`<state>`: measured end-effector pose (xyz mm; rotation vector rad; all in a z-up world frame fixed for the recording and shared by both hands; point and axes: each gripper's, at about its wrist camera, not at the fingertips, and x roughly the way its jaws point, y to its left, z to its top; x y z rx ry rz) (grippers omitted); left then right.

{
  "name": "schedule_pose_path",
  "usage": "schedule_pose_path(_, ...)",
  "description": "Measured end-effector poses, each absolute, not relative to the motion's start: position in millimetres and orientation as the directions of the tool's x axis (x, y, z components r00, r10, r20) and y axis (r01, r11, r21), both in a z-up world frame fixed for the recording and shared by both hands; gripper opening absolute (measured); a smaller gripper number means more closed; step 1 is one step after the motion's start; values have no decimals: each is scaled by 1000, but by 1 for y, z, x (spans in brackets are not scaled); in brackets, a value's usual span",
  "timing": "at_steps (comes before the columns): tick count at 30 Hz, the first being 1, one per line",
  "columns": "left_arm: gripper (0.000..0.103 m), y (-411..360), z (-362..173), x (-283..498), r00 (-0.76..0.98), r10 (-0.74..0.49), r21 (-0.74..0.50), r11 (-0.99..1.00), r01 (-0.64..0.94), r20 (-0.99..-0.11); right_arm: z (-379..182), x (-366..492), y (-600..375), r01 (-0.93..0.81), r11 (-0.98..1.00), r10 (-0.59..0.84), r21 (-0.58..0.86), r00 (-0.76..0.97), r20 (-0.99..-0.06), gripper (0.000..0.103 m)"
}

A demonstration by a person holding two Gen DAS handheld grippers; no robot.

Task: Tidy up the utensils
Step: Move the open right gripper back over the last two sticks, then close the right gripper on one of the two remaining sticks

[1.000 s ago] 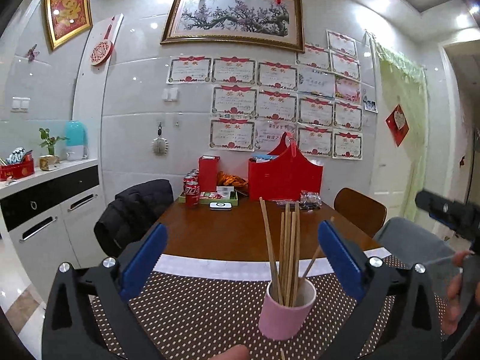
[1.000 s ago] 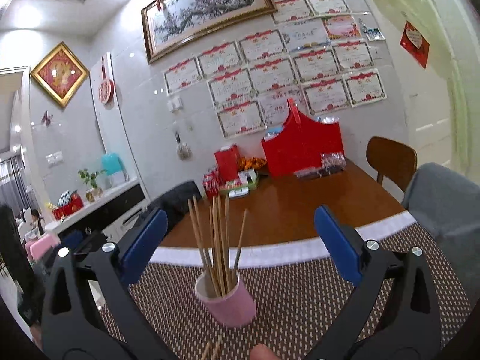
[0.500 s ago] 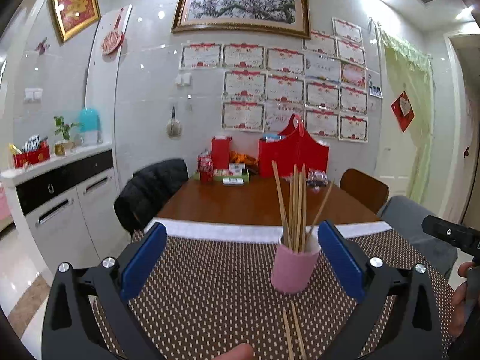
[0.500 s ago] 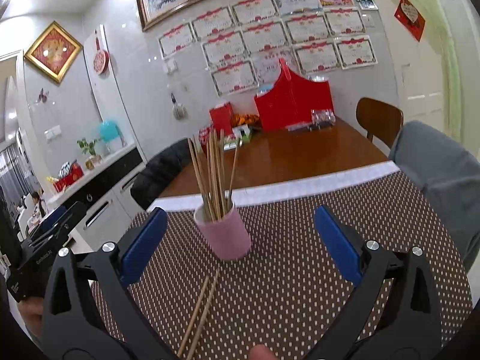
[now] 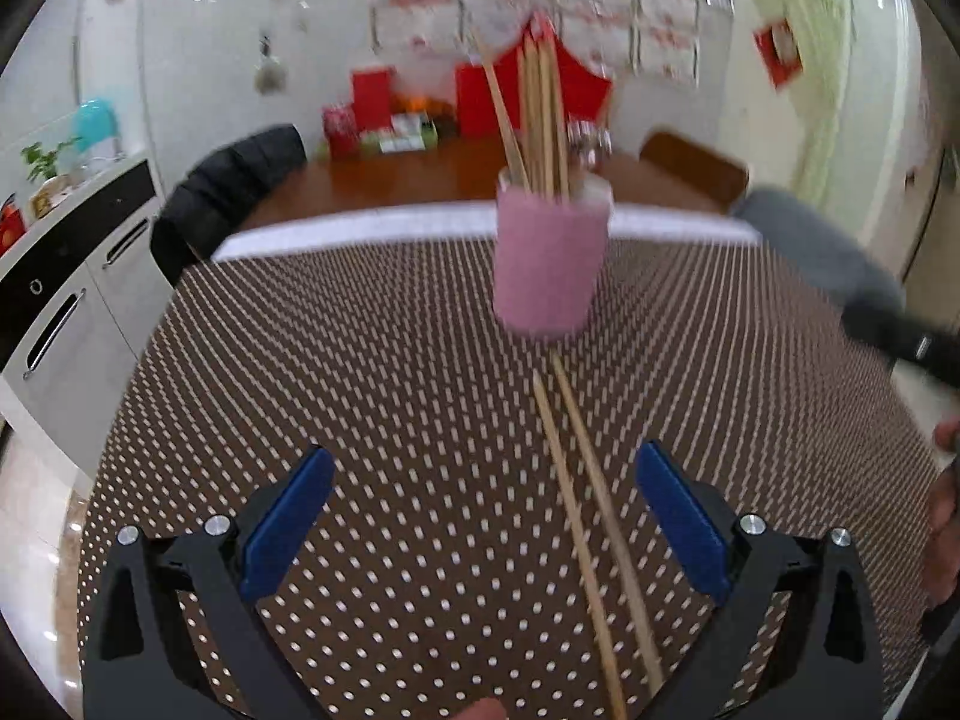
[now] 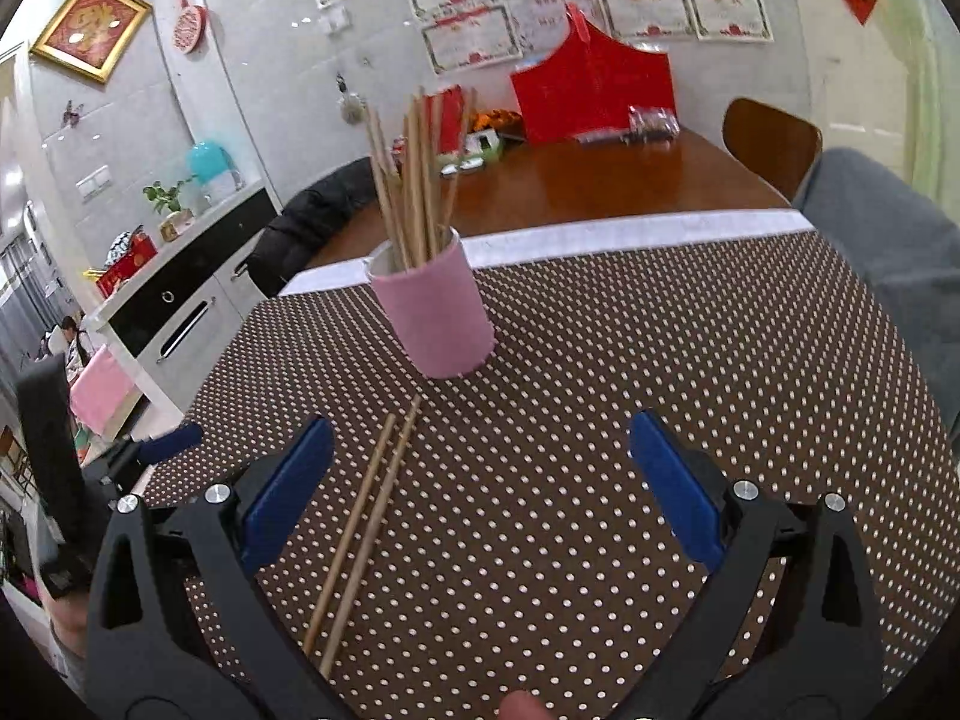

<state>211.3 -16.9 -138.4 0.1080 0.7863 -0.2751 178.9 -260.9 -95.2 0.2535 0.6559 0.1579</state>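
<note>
Left wrist view now tipped down since a second ago: loose chopsticks (image 5: 585, 516) exposed at 6 o'clock of pink cup (image 5: 549, 264). Left gripper (image 5: 480, 516) and right gripper (image 6: 480, 480) both spread, empty; pickup probably next.

Two loose chopsticks (image 6: 366, 531) are seen lying on the mat, one pink cup (image 6: 438, 312) is counted, and about six chopsticks are held in it.

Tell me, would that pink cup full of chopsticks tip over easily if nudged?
Probably, somewhat. The pink cup is narrow and the chopsticks stand far above its rim, leaning, so it looks top-heavy. The dotted mat might resist sliding, favouring a tip.
</note>
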Motion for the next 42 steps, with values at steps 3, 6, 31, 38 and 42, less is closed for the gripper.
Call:
schedule_pose_path(3, 99, -23, -158, 213, 638, -192, 9, 955, 297, -746, -102, 180, -267, -45, 956, 217, 288, 771, -598, 97)
schedule_pose_path(6, 99, -27, -172, 216, 614, -183, 18, 952, 305, -768, -106, 180, -270, -43, 957, 215, 285, 766, -606, 97)
schedule_pose_path(31, 99, -5, -202, 250, 553, -149, -19, 972, 234, -820, -174, 188, -189, -238, 956, 279, 172, 551, -787, 97)
schedule_pose_path(38, 99, 6, -199, 249, 559, -162, -54, 977, 206, -813, -189, 196, -162, -269, 955, 254, 125, 525, -812, 97)
schedule_pose_path(42, 99, 1, -199, 250, 557, -159, -44, 976, 214, -815, -193, 190, -151, -302, 953, 171, -7, 556, -813, 86)
